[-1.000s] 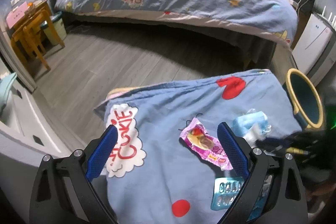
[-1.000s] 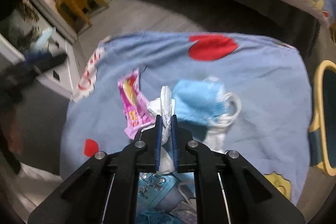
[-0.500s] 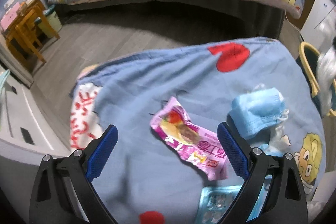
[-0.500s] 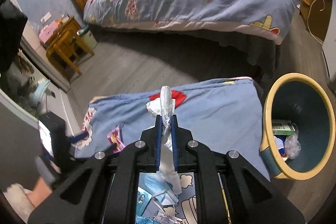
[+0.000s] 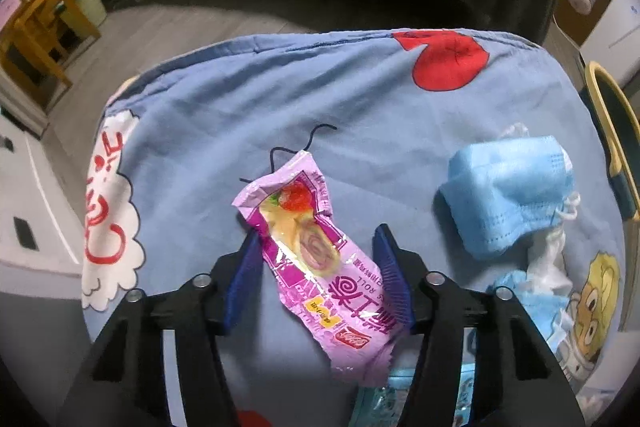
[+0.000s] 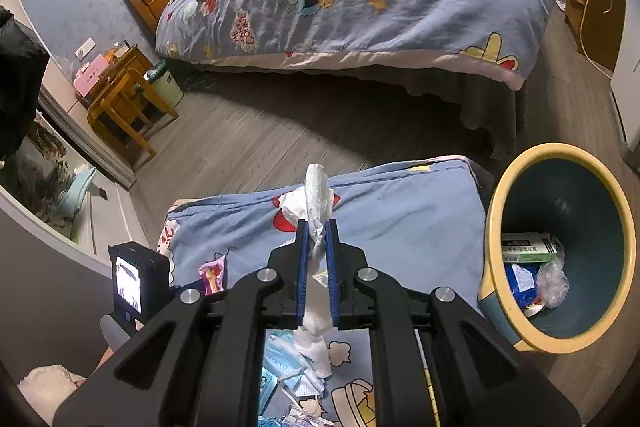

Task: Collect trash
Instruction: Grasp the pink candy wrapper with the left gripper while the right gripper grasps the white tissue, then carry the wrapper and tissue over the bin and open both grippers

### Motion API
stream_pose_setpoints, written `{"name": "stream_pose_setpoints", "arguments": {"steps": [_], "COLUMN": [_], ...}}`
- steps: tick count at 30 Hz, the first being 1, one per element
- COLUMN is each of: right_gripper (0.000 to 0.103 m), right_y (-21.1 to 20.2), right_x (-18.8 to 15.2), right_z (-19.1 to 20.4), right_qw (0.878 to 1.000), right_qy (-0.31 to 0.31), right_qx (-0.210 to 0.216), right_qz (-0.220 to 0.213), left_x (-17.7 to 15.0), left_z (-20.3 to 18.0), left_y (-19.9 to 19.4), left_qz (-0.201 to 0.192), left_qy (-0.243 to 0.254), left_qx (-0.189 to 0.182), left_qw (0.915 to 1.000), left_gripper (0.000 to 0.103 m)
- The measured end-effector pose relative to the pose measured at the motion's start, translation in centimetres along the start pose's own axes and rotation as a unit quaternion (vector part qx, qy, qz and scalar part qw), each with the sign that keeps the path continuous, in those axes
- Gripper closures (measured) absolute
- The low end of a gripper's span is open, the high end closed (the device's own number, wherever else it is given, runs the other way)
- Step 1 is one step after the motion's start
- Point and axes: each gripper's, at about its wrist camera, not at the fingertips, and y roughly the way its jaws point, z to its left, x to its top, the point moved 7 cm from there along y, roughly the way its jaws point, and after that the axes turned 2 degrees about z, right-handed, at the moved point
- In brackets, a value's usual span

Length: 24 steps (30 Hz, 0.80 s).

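Left wrist view shows your left gripper (image 5: 316,267) with jaws apart, straddling the pink snack wrapper (image 5: 316,263) that lies flat on the blue cloth-covered surface (image 5: 340,87). Judging by that, you are set to pinch it: close squarely across the wrapper's middle, since thin foil may slip or drag the cloth. At 3 o'clock from the wrapper sits a folded blue face mask (image 5: 512,199), with more litter at 5 o'clock cut off by the frame.

On the right wrist view, your right gripper (image 6: 318,239) is clamped on a crumpled white tissue (image 6: 316,199), held above the surface. The yellow-rimmed trash bin (image 6: 496,235) stands at 3 o'clock, already holding a box and wrappers, so the next move looks like a swing rightward over its mouth before releasing.

Whether the left fingers touch the wrapper yet is hard to tell.
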Motion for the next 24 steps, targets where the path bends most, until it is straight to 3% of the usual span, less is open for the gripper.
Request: {"name": "stream_pose_setpoints", "arguments": {"steps": [4, 6, 17, 24], "right_gripper": [0.095, 0.095, 0.095, 0.095], "right_y": [-0.4, -0.7, -2.9, -8.6], "right_x": [0.5, 0.6, 1.9, 4.6], "right_z": [-0.2, -0.2, -1.9, -4.8], "right_qw": [1.0, 1.0, 1.0, 0.995], "right_qy": [0.0, 0.001, 0.012, 0.004], "right_qx": [0.001, 0.001, -0.012, -0.04], "right_qz": [-0.007, -0.01, -0.025, -0.086], "left_x": [0.1, 0.4, 3.2, 4.9], "left_z": [0.0, 0.3, -2.0, -6.1], "left_y": [-0.4, -1.2, -8.2, -12.2], "left_qz": [-0.003, -0.016, -0.119, -0.168], "left_qy": [0.011, 0.014, 0.06, 0.095], "left_qx": [0.005, 0.01, 0.0, -0.03], "left_qw": [0.9999, 0.9997, 0.9911, 0.9807], "left_gripper": [0.081, 0.087, 0.089, 0.089]}}
